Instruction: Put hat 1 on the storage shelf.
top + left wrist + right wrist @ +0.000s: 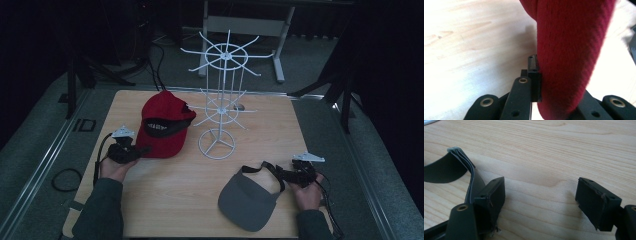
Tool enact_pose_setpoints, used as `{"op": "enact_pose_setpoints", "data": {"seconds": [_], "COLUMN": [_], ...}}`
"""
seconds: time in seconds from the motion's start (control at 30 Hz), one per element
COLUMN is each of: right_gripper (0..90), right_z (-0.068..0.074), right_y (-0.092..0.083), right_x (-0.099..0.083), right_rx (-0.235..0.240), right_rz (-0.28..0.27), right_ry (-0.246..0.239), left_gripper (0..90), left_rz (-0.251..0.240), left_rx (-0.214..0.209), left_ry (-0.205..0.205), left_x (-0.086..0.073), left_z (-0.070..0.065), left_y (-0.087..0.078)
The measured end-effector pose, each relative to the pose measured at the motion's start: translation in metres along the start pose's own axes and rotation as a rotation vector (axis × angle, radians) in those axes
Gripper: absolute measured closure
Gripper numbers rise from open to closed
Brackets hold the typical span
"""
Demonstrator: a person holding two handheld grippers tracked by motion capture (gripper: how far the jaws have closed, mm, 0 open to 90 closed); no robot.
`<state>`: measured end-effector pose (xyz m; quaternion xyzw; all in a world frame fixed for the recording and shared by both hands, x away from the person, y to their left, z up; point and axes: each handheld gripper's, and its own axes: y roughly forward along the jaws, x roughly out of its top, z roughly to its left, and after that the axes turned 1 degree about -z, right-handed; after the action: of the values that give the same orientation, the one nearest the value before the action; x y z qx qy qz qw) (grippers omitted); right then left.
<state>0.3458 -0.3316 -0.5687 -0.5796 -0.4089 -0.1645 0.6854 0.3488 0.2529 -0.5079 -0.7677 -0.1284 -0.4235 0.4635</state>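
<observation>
Nearest the bottom edge of the high view, my two forearms enter the frame. My left hand [114,167], at lower left, carries the left gripper [141,151]; my right hand [306,192], at lower right, carries the right gripper [278,173].

Left gripper: my jaws are clenched on the brim of the red cap [164,125]. In the left gripper view the red fabric [571,55] rises from bottom centre to the top edge, with one black pad pressed flat against its left side; the other jaw is hidden behind the cloth.

Right gripper: my jaws stand wide apart and released, with bare wood between the two pads [495,195] in the right gripper view. The dark strap [454,167] of the grey visor [248,201] runs along the outer side of the left-hand pad, at the lower left of that view; it is not between the jaws.

Middle ground: the red cap lies left of centre on the wooden table [165,200], crown toward the top of the frame. The grey visor lies at lower right, its strap curling toward my right gripper.

Farther off: a white wire rack [220,100] stands upright on the table just right of the cap, its spokes reaching into the upper centre.
</observation>
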Motion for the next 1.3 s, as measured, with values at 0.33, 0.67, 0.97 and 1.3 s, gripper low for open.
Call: {"op": "enact_pose_setpoints", "data": {"seconds": [0.33,0.67,0.97,1.3], "right_gripper": [23.8,23.9,23.8,23.8], "right_z": [0.000,0.000,0.000,0.000], "right_y": [0.000,0.000,0.000,0.000], "right_x": [0.000,0.000,0.000,0.000], "right_rx": [0.000,0.000,0.000,0.000], "right_rz": [0.000,0.000,0.000,0.000], "right_ry": [0.000,0.000,0.000,0.000], "left_gripper": [85.7,85.7,85.6,85.6], "left_rz": [-0.060,-0.110,-0.154,-0.194], "left_rx": [0.015,0.019,0.018,0.028], "left_ry": [-0.016,-0.031,-0.037,-0.034], "left_x": [0.016,0.030,0.039,0.049], "left_z": [0.003,0.004,0.004,0.002], "left_y": [-0.013,-0.023,-0.030,-0.038]}}
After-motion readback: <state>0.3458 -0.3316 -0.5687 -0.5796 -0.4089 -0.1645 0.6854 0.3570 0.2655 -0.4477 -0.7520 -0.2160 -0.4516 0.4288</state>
